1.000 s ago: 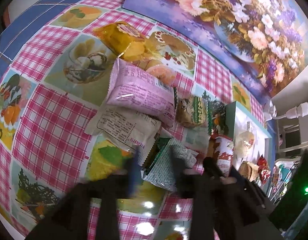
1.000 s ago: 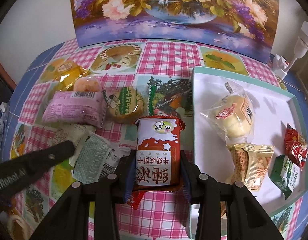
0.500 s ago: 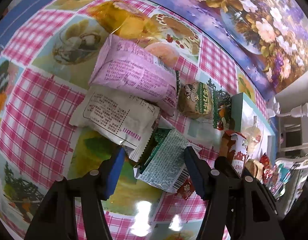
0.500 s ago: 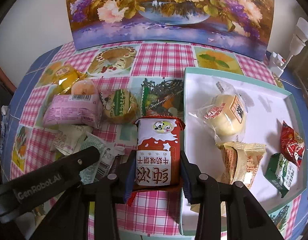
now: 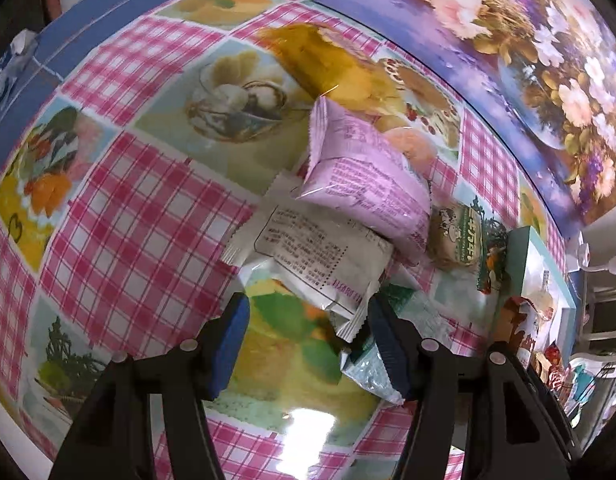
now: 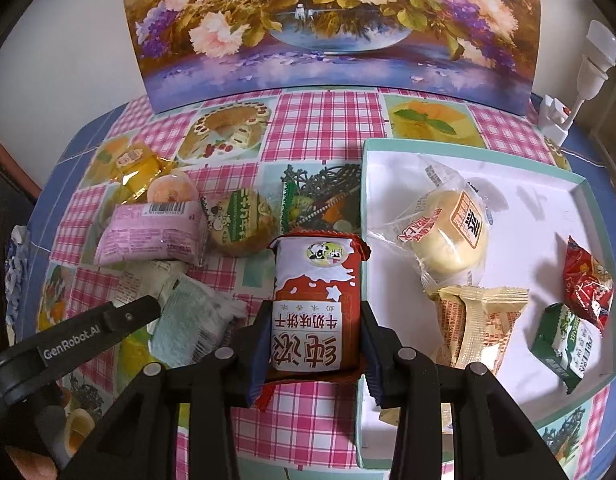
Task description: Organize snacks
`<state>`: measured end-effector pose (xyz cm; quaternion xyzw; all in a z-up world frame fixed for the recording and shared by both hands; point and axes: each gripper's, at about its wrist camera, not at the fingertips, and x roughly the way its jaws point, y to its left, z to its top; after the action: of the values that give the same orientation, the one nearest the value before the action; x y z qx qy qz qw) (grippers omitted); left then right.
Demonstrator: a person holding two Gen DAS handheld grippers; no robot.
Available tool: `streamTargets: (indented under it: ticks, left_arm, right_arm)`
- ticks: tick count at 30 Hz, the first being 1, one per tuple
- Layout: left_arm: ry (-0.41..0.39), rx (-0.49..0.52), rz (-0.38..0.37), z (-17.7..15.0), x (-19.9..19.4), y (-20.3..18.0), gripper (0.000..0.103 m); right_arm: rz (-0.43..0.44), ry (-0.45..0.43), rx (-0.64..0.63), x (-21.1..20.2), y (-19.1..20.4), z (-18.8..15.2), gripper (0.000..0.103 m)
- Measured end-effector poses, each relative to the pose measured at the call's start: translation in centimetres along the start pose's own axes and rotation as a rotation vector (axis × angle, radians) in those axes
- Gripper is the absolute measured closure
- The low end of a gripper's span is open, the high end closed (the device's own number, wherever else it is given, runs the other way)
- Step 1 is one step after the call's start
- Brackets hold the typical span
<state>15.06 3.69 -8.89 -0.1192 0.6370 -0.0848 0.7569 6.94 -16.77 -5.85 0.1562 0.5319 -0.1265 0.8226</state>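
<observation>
Tray (image 6: pixel 596 200) on the right of the counter (image 6: pixel 324 120) already holds four snacks: bun (image 6: pixel 448 236), beige pack (image 6: pixel 480 320), red pack (image 6: pixel 586 280), green pack (image 6: pixel 562 340). Right gripper (image 6: pixel 314 344) is clamped on a red biscuit pack (image 6: pixel 314 300), poised at the tray's left rim, not yet inside.

Left on the counter: yellow pack (image 5: pixel 328 64), peach cake (image 6: pixel 171 188), pink pack (image 5: pixel 368 184), round cake (image 6: pixel 243 220), white pack (image 5: pixel 316 256), pale-green pack (image 6: pixel 191 324). Roughly half done, by my reckoning.

Left gripper (image 5: pixel 308 332) is parted, jaws astride the white pack's lower corner, pads not pressing. Pink pack overlaps white; pale-green pack crowds the right finger. Painting (image 6: pixel 332 28) and lamp (image 6: pixel 588 68) stand clear behind.
</observation>
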Motion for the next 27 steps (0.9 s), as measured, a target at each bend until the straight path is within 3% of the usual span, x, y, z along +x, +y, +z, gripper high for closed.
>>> streamTargets:
  ticks: [9, 16, 20, 27]
  left_arm:
    - [0.006, 0.061, -0.091, -0.3, -0.7, -2.8, 0.040]
    - [0.018, 0.147, -0.050, -1.3, -0.4, -4.8, 0.040]
    - [-0.021, 0.236, 0.008, -1.9, -1.6, -6.3, 0.040]
    - [-0.048, 0.412, 0.036, -3.4, -1.8, -9.5, 0.040]
  right_arm:
    - [0.015, -0.018, 0.022, -0.7, -0.3, -0.1, 0.061]
    - [0.026, -0.086, 0.040, -3.3, -0.9, 0.7, 0.061]
    - [0.034, -0.143, 0.056, -5.4, -1.6, 1.0, 0.061]
    - [0.033, -0.203, 0.102, -7.8, -3.5, 1.5, 0.061]
